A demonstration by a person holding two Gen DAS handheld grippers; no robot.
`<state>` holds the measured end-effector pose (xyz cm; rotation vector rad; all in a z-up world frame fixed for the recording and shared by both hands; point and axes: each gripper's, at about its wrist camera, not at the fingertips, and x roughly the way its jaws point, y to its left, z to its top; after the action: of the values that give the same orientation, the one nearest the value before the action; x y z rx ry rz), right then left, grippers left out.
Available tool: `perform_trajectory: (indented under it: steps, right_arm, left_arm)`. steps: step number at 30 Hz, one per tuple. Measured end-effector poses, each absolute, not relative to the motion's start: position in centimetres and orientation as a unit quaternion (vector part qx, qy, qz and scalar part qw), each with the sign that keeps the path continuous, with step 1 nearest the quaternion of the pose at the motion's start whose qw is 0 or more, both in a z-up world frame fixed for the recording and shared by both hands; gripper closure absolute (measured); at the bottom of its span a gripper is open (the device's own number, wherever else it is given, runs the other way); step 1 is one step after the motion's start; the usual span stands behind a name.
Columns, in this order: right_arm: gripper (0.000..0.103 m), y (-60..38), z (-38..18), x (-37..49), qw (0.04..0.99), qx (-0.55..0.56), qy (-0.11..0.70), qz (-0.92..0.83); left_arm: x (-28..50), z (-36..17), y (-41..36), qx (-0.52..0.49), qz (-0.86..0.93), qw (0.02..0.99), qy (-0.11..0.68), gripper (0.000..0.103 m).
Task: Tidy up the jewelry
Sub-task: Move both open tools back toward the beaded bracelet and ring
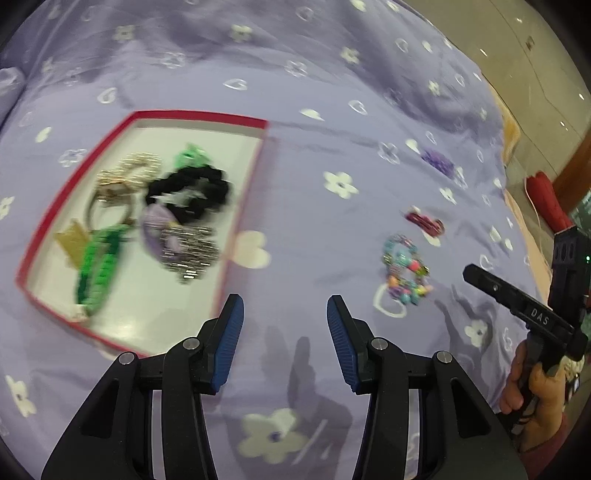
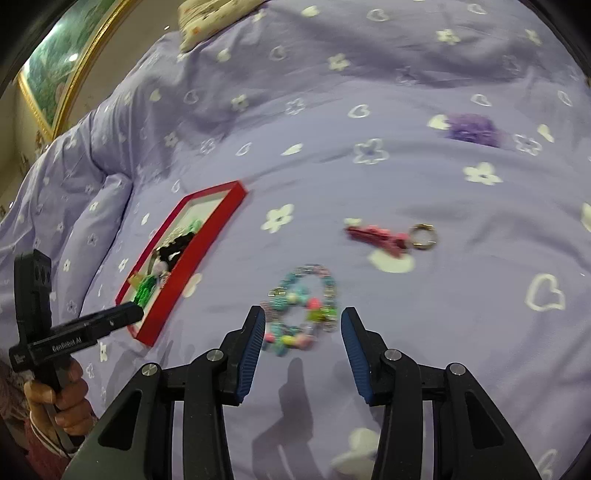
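Note:
A red-rimmed tray (image 1: 255, 173) with a white floor lies on the lilac bedspread and holds several pieces: a black scrunchie (image 1: 192, 190), green items and a silver one. The tray (image 2: 210, 240) also shows left in the right wrist view. My left gripper (image 1: 284, 314) hovers open and empty over bare cloth just right of the tray. A colourful beaded bracelet (image 2: 303, 306) lies on the spread just beyond my right gripper (image 2: 303, 328), which is open and empty above it. A red keyring piece (image 2: 384, 236) and a purple scrunchie (image 2: 472, 129) lie farther off.
The flower-printed bedspread (image 1: 332, 110) covers the whole bed, with folds at the far side. A pillow (image 2: 210, 18) sits at the top. A red object (image 1: 546, 199) lies beyond the bed's right edge. A hand (image 2: 59, 398) holds the other gripper's handle.

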<state>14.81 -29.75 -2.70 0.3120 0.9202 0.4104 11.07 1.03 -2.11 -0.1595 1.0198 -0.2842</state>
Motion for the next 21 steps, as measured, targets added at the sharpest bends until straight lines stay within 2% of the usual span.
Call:
perform_trajectory:
  steps: [9,21]
  right_arm:
    - [0.058,-33.4,-3.4,14.7,0.868,0.166,0.435,0.171]
    - [0.058,-34.7,-3.4,16.8,0.873,0.159,0.43,0.167]
  left_arm:
    - [12.1,-2.4,-5.2,-0.033,-0.181,0.85,0.494,0.057]
    - [13.9,-4.7,-9.3,-0.01,-0.209,0.83,0.516,0.057]
